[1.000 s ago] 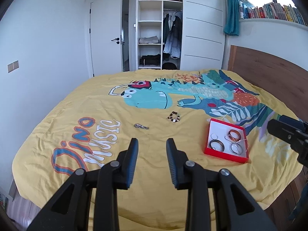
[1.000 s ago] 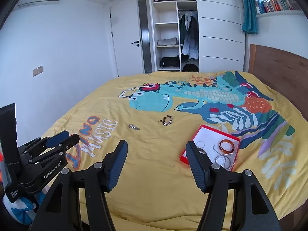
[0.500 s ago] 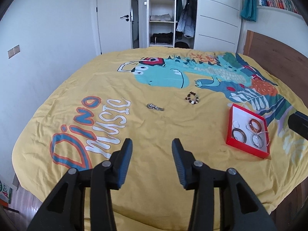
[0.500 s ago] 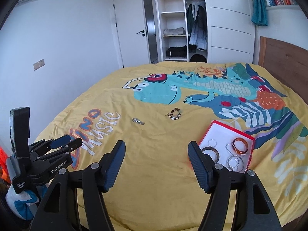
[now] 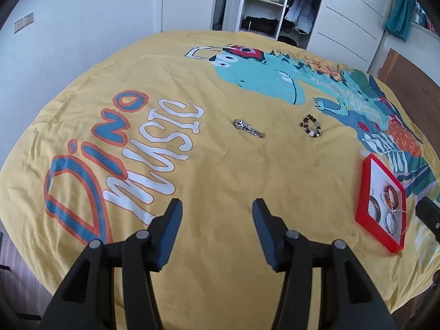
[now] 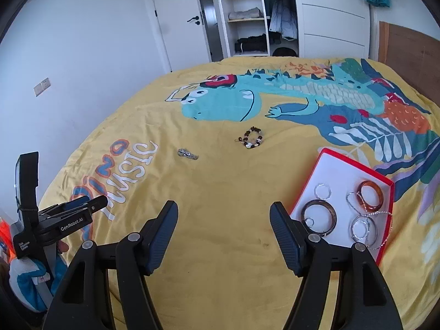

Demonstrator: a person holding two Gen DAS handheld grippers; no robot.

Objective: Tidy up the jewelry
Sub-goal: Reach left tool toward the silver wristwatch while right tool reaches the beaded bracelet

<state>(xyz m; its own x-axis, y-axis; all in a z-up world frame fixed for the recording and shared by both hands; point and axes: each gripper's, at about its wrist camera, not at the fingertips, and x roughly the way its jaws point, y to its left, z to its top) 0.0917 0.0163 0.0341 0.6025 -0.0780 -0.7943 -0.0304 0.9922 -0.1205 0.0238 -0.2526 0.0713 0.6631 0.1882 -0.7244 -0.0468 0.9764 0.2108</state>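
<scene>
- Jewelry lies loose on the yellow bedspread (image 5: 220, 181) ahead of me: a silver chain (image 5: 249, 128) near the middle of the bed, and a beaded bracelet (image 5: 310, 129) just to its right, below the printed dinosaur's chin.
- My left claw (image 5: 217, 231) hangs above the near part of the bedspread with its fingers spread apart, nothing between them.
- My right claw (image 6: 223, 233) is likewise spread wide and empty, above the bed's near edge.
- A red tray (image 6: 313, 176) with a white floor sits toward the right edge of the bed, just beside my right claw's outer finger.
- Inside the tray lie a dark bangle (image 6: 319, 217), an amber bangle (image 6: 370, 195), silver rings (image 6: 322, 191) and a thin beaded strand that trails over the tray's far rim.
- Between my claws and the chain and bracelet there is only open, lightly wrinkled fabric.
- The bedspread carries a teal dinosaur print and the words "Dino Music".
- Behind the bed stand a white door (image 6: 176, 24), an open wardrobe (image 6: 247, 19) with folded clothes and hanging coats, and a teal curtain (image 5: 398, 16); a wooden headboard (image 6: 409, 46) runs along the right side.
</scene>
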